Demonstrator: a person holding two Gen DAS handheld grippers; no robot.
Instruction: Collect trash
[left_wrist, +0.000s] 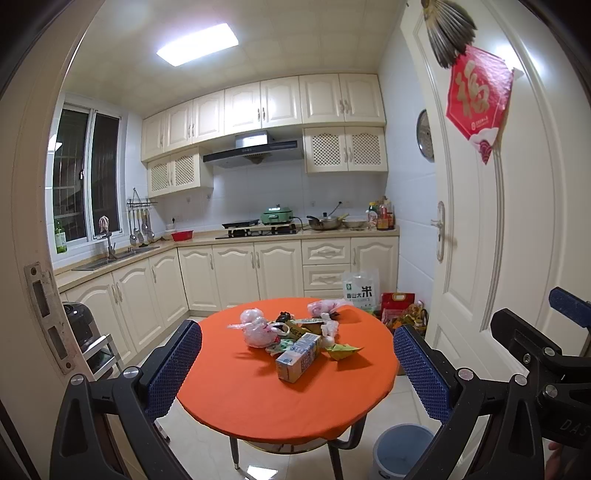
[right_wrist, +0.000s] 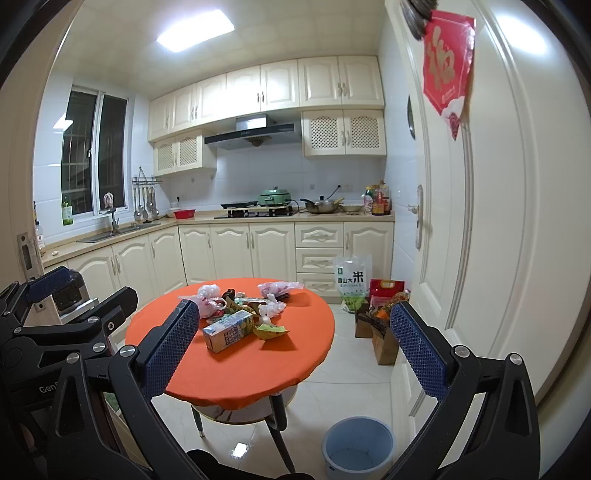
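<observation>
A round table with an orange cloth (left_wrist: 258, 398) (right_wrist: 236, 373) carries a heap of trash: a drink carton (left_wrist: 298, 357) (right_wrist: 229, 329) lying on its side, a pink-white plastic bag (left_wrist: 255, 329) (right_wrist: 207, 293), a yellow-green wrapper (left_wrist: 343, 350) (right_wrist: 269, 330), and several smaller scraps. A blue-grey bin (left_wrist: 400, 452) (right_wrist: 357, 446) stands on the floor at the table's near right. My left gripper (left_wrist: 297, 363) is open, well short of the table, with nothing between its fingers. My right gripper (right_wrist: 291, 345) is open too, held back from the table.
Cream kitchen cabinets and a counter (left_wrist: 303, 233) with stove and pans line the far wall. A rice bag (left_wrist: 362, 290) and boxes of goods (right_wrist: 380, 325) sit on the floor at the right, beside a white door (left_wrist: 491, 221). A dark appliance (left_wrist: 79, 325) stands at the left.
</observation>
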